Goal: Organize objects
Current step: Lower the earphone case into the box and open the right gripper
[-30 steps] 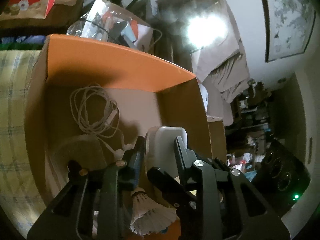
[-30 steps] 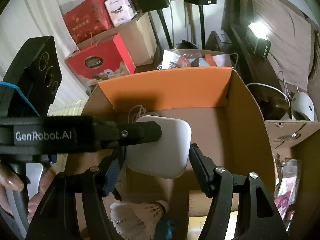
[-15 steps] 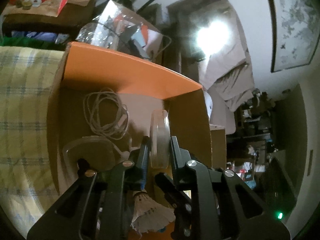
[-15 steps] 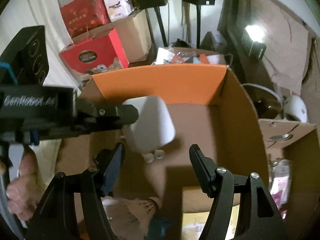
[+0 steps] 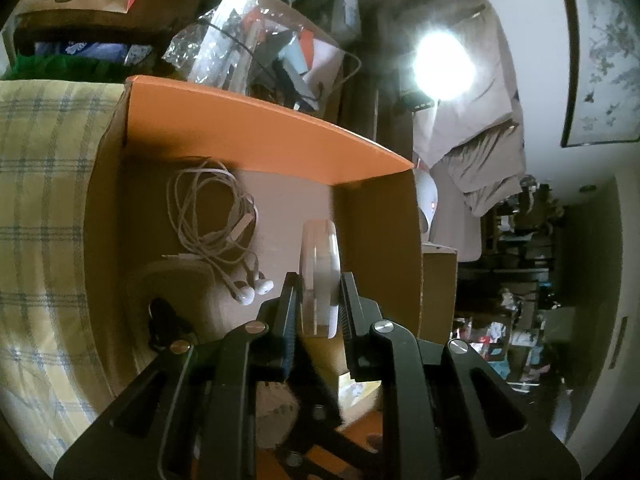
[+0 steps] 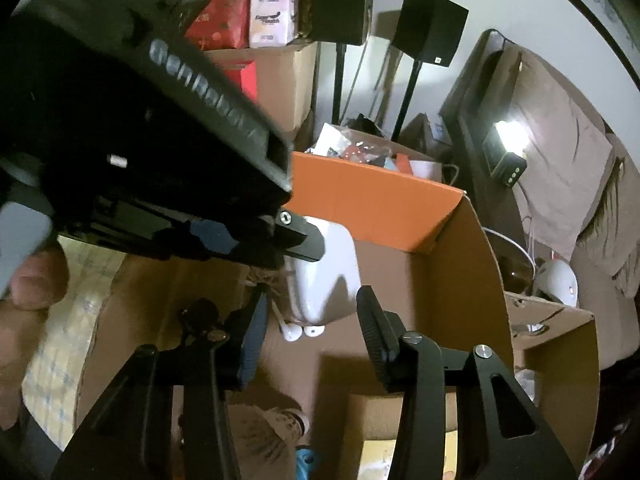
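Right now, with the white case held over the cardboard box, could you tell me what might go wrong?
1. The left claw pinches the white case edge-on near one end, so it may pivot or slip out.
2. The earphones lie tangled on the cardboard box floor just beside it; setting the case down there could trap the cable.
3. The right claw, its jaws just closing with nothing between them, sits very near the left one; they could bump.

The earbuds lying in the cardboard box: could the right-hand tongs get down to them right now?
Probably not straight away. The earbuds lie just beyond the empty right tongs, but the white case held by the left tongs hangs right over them.
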`<state>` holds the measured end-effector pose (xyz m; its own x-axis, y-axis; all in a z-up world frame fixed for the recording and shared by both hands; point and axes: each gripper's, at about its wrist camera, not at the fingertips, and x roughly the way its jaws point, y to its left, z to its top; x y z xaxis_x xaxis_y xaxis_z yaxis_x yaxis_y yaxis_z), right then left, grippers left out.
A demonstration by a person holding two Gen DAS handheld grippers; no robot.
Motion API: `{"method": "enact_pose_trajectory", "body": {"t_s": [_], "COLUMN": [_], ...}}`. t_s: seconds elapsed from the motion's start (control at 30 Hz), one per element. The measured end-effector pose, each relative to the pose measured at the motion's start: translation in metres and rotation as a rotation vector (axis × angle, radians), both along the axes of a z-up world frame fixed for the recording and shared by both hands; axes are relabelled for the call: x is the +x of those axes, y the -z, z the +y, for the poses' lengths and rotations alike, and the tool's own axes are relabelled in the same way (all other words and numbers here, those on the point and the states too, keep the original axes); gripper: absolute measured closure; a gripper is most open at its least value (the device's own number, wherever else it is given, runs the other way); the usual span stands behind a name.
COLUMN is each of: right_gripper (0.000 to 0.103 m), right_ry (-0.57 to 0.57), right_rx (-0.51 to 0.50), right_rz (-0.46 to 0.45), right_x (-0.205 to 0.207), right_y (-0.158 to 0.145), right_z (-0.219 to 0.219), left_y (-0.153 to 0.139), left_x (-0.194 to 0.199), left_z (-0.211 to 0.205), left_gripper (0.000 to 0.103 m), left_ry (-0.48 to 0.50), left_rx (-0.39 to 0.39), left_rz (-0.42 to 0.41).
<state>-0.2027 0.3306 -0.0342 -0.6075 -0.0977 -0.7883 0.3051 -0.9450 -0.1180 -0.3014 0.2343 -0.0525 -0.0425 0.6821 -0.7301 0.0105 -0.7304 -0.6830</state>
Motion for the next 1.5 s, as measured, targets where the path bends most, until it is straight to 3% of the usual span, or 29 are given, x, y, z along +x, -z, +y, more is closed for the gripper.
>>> {"method": "enact_pose_trajectory", "body": {"t_s": [0.07,0.13,0.3,0.4,0.47,0.6,0.8,1.03,1.1,1.37,1.5], "right_gripper": [0.061,0.074,0.074,0.084,0.084,0.084,0.085,0.084,0.084,0.084,0.069], "right_ry": [-0.009,-0.002,0.003,0.000,0.002,0.042,0.145,0.255,0.270,0.326,0.365], "right_rx": [0.013,0.048,0.003,-0.028,-0.045,-0.074,-0.252,-0.499,-0.560,-0.576,-0.496], "right_rz": [-0.001,0.015,-0.006,-0.034,-0.056,-0.107,-0.226,-0.306,-0.317,-0.384,-0.412], "right_x": [0.000,0.001,-0.002,-0.004,-0.007,-0.016,-0.032,-0.052,-0.060,-0.085,-0.096], "right_y": [0.003,0.005,0.004,0.004,0.006,0.012,0.021,0.035,0.037,0.043,0.055], "right_z": [-0.003,-0.004,0.004,0.008,0.012,0.027,0.063,0.100,0.105,0.101,0.100], "left_y": [-0.002,-0.003,0.001,0.005,0.002,-0.004,-0.016,-0.031,-0.036,-0.045,-0.043], "left_x": [0.000,0.001,0.000,-0.002,-0.001,0.003,0.009,0.025,0.030,0.030,0.028], "left_z": [0.001,0.001,0.005,0.008,0.010,0.006,-0.001,-0.008,-0.013,-0.035,-0.043], "left_gripper": [0.085,0.085,0.083,0.075,0.071,0.045,0.037,0.035,0.030,0.025,0.024], "left_ry": [0.001,0.001,0.002,0.007,0.014,0.009,0.048,0.115,0.132,0.135,0.140], "left_rx": [-0.007,-0.010,0.028,0.028,0.011,0.003,-0.043,-0.082,-0.079,-0.121,-0.116], "left_rz": [-0.001,-0.001,-0.035,-0.050,-0.016,0.029,0.112,0.220,0.239,0.281,0.274]}}
